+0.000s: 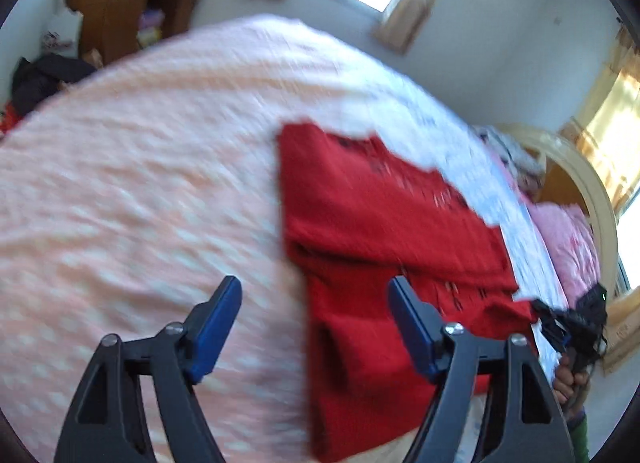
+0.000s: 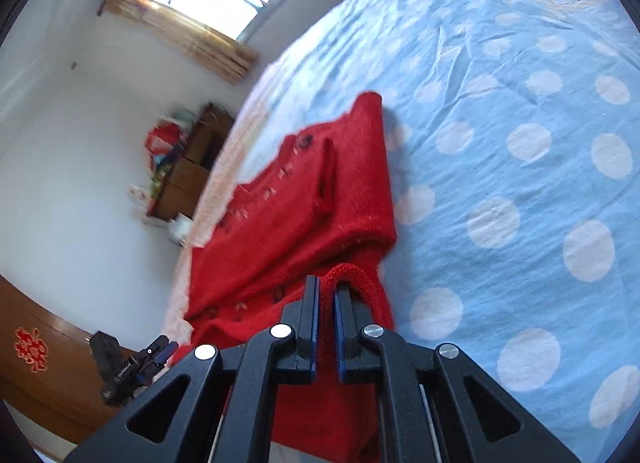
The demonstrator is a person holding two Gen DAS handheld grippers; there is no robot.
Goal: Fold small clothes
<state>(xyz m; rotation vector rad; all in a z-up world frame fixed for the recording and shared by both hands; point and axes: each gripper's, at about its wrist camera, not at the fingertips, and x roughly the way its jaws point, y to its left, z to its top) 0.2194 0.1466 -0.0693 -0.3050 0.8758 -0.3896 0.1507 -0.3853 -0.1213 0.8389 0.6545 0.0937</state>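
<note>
With our left gripper [image 1: 314,327] spread and empty above the bedsheet [image 1: 140,167] and only our right gripper [image 2: 327,299] pinching the knitted edge of the red cardigan [image 2: 304,215] half-folded on the bed, we risk dragging the fold askew.

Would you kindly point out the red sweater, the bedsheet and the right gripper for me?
red sweater [image 2: 288,199], right wrist view, on its knitted front.
bedsheet [image 2: 500,151], right wrist view, on bare dotted cloth.
right gripper [image 2: 327,295], right wrist view, midway between its fingertips.
</note>
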